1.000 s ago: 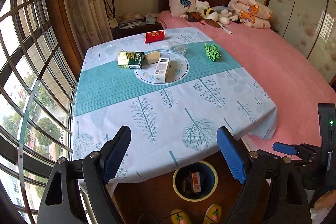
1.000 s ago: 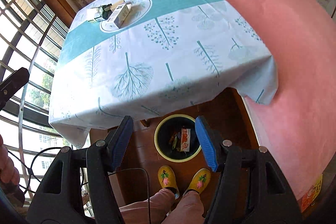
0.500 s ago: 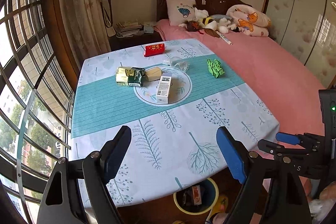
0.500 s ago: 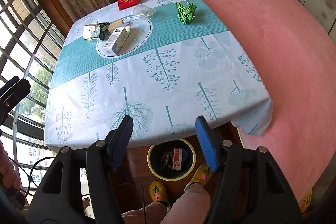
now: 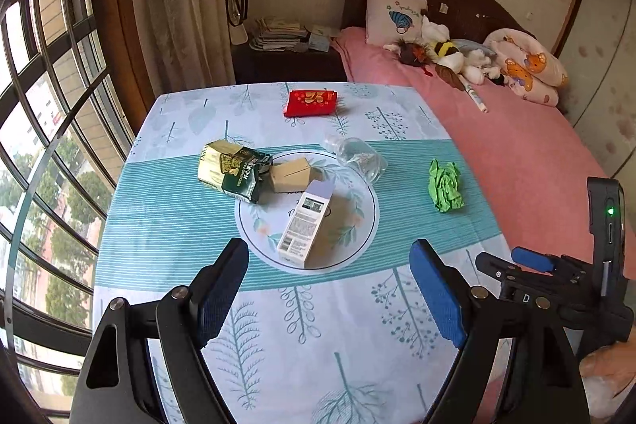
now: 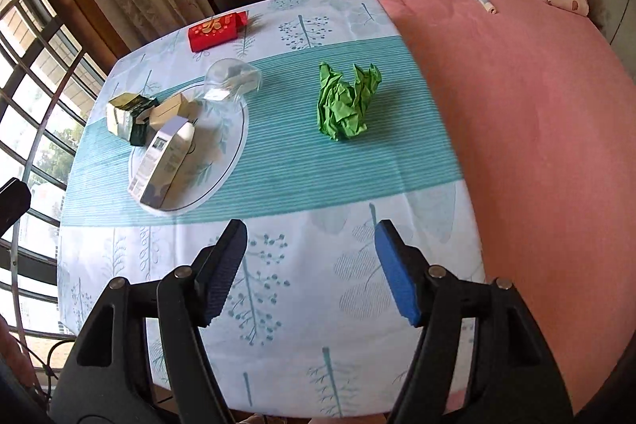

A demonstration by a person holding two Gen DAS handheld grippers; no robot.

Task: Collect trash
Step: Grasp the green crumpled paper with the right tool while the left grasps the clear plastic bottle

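Note:
Trash lies on the table's leaf-print cloth [image 5: 254, 336] [image 6: 302, 304]. A crumpled green paper [image 5: 445, 185] [image 6: 348, 106] sits right of centre. A white carton [image 5: 308, 225] [image 6: 163, 161] lies on the round print, with a tan box [image 5: 290, 174] [image 6: 171, 111] and a green-gold packet [image 5: 232, 171] [image 6: 127, 116] behind it. A clear plastic cup [image 5: 357, 157] [image 6: 232, 82] lies on its side. A red packet [image 5: 312, 103] [image 6: 216, 30] rests at the far edge. My left gripper [image 5: 330, 293] hovers open just short of the carton. My right gripper [image 6: 312, 269] hovers open, short of the green paper.
A pink bed [image 5: 516, 153] [image 6: 536, 106] borders the table's right side, with plush toys [image 5: 449, 56] and pillows at its head. A barred window [image 5: 43, 146] runs along the left. A dark nightstand [image 5: 286, 62] with stacked papers stands beyond the table.
Both grippers have risen and advanced over the table towards the trash. The bin on the floor has dropped out of both views. Jaws stay open.

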